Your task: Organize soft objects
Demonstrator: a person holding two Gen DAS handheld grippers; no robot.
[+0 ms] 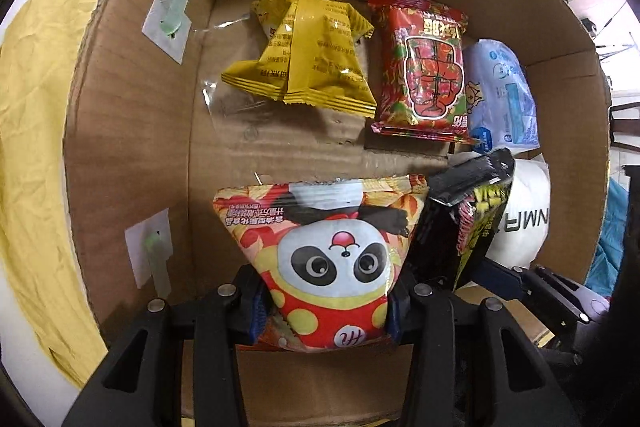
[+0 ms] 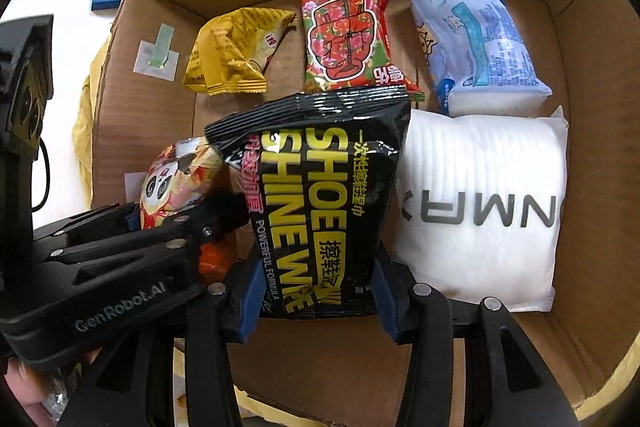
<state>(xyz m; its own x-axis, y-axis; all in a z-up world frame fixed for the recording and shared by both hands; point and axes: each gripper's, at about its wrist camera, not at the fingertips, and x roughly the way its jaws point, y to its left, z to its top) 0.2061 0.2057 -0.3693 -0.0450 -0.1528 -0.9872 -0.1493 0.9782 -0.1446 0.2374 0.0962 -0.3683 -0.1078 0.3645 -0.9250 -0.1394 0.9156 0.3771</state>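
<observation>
My left hand-held gripper (image 1: 326, 311) clamps panda snack pack (image 1: 328, 259); right hand-held gripper (image 2: 320, 301) clamps black shoe-wipe pack (image 2: 324, 203). Both over cardboard box (image 2: 580, 27) front row. Lower flat, side by side, release without crushing.

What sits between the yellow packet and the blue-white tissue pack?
The red snack packet lies between the yellow packet and tissue pack, clearest in the right wrist view.
</observation>
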